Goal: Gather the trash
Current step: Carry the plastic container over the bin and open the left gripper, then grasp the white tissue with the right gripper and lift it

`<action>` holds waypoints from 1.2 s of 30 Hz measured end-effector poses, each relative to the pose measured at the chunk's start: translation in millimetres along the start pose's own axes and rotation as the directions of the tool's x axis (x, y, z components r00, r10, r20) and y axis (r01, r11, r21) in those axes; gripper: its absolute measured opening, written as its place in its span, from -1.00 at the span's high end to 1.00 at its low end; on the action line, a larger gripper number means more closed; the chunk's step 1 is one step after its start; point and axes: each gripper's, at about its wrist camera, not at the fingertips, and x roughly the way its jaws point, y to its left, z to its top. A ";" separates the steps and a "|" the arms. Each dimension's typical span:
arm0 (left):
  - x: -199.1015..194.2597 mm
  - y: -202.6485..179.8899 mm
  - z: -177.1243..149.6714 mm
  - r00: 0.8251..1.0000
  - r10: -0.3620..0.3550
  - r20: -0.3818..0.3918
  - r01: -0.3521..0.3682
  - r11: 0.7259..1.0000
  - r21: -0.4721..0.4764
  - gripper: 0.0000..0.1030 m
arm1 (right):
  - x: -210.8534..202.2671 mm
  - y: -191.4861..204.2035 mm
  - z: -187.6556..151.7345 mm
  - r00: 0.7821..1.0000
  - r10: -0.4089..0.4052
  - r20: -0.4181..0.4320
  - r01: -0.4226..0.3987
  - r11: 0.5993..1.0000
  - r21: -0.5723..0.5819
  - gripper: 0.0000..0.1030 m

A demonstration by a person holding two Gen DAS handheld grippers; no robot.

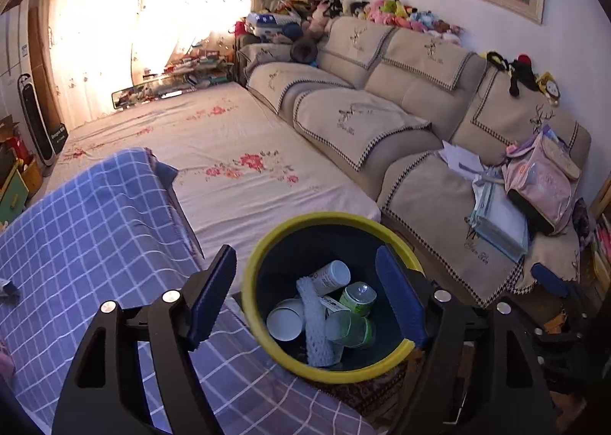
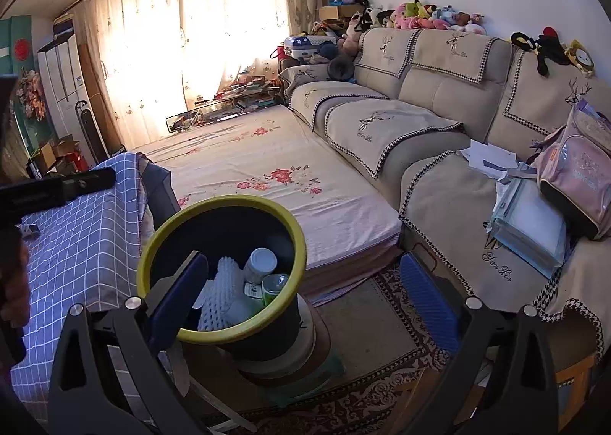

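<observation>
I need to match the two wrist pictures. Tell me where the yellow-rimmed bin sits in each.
Left wrist: bin at lower centre, between the gripper's fingers.
Right wrist: bin at lower left of centre, behind the left finger.
Shared landmark: pink backpack on the sofa, at right.

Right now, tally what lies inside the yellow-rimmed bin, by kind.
In the bin, seen from the left wrist:
White foam net sleeve: 1
White bottle: 1
Green-labelled clear bottles: 2
White round lid or cup: 1
Total: 5. Anything buried beneath is hidden.
</observation>
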 end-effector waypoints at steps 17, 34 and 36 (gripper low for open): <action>-236.0 234.2 -112.4 0.856 0.480 0.191 -0.389 0.842 -0.373 -0.78 | 14.9 179.4 -19.9 0.962 0.246 -0.119 -0.268 0.931 -0.248 -0.86; -287.2 369.5 -223.6 0.631 0.773 0.073 -0.617 0.557 -0.556 -0.78 | -22.1 415.7 -37.2 0.745 0.564 -0.356 -0.663 0.566 -0.490 -0.86; -291.7 368.1 -224.9 0.616 0.783 0.085 -0.620 0.548 -0.562 -0.79 | -21.5 441.3 -46.3 0.716 0.556 -0.423 -0.694 0.502 -0.516 -0.86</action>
